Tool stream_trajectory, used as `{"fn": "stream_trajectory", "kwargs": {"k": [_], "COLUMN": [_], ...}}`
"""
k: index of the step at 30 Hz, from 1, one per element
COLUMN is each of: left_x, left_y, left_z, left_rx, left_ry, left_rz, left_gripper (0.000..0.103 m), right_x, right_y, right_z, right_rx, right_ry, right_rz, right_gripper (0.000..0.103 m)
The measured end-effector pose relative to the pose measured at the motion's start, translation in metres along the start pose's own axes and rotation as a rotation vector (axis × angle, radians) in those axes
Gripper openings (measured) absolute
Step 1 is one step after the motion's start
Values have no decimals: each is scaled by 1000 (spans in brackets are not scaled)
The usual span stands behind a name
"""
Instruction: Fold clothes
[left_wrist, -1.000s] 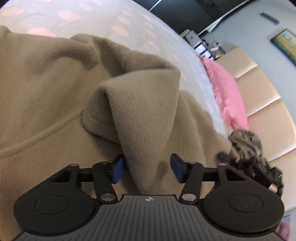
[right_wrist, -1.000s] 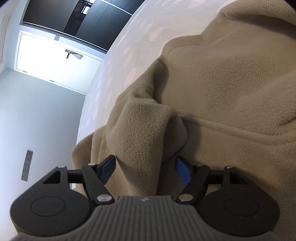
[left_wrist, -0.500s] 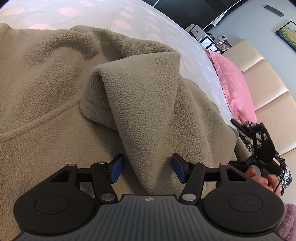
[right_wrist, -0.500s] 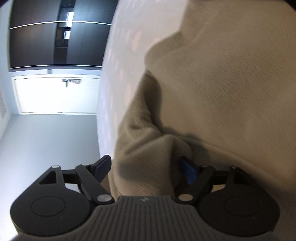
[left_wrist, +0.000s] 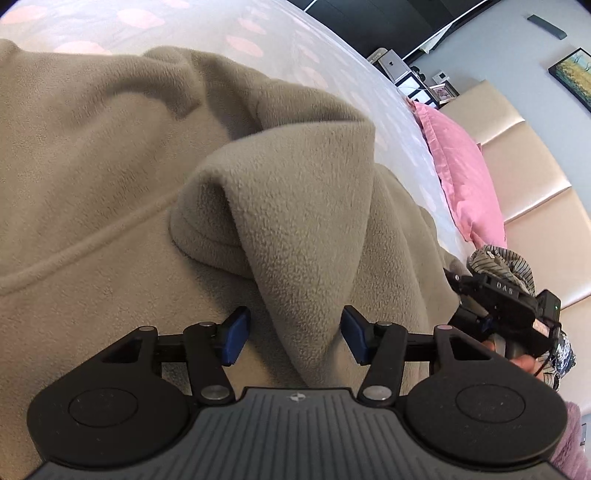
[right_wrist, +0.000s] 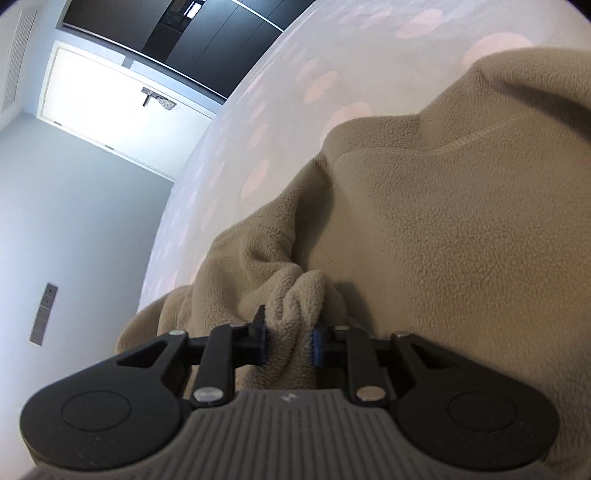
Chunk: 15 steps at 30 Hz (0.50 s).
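- We see the tan fleece garment (left_wrist: 110, 155) spread over the white bedspread with pink spots (left_wrist: 258, 40), which shows beyond its far edge in both views.
- A raised fold of the fleece (left_wrist: 303, 229) stands up from the garment and runs down between the left gripper (left_wrist: 293, 334) pads; compared with a second ago this fold looks much the same in shape.
- The left gripper's jaws are easing inward a little, with the fold between them; the left blue pad stands clear of the cloth, so we read it as not yet clamped.
- The right gripper (right_wrist: 290, 341) differs most: a second ago its pads stood wide either side of a loose bunch, and now they are closing on it, both pressing a pinched tuft of fleece (right_wrist: 303, 295).
- In the left wrist view the right gripper (left_wrist: 502, 306) now sits at the garment's right edge, a hand (left_wrist: 517, 360) on its handle.
- Beyond the garment's right side lie a pink pillow (left_wrist: 461, 173) and a striped cloth (left_wrist: 506, 262).
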<state>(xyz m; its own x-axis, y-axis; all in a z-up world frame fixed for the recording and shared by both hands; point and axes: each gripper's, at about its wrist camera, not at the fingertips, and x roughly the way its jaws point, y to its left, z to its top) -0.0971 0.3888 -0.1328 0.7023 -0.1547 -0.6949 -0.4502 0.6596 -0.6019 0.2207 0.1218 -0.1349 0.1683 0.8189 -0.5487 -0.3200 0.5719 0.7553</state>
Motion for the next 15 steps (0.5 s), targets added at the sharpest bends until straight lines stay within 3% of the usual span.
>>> {"fn": "stream_trajectory", "kwargs": {"k": [1, 2, 3, 9, 13, 15], "left_x": [-3, -5, -8, -18, -10, -8], "left_y": [0, 0, 1, 6, -3, -8], "left_z": [1, 2, 3, 9, 10, 12], "left_rx": [-5, -13, -20, -77, -60, -41], "left_ry": [-8, -20, -32, -84, -49, -33], "left_rz": [3, 5, 6, -25, -51, -40], "left_gripper": [53, 53, 53, 54, 53, 48], "right_x": [-4, -8, -13, -38, -48, -47], "right_y": [5, 11, 18, 69, 101, 114], "right_z": [2, 3, 3, -11, -61, -87], "right_rx": [-16, -33, -67, -276, -501, -621], "right_ry": [-6, -13, -31, -117, -80, -34], "right_rz": [-25, -50, -60, -99, -70, -55], "right_gripper": [42, 64, 75, 75, 75, 74]}}
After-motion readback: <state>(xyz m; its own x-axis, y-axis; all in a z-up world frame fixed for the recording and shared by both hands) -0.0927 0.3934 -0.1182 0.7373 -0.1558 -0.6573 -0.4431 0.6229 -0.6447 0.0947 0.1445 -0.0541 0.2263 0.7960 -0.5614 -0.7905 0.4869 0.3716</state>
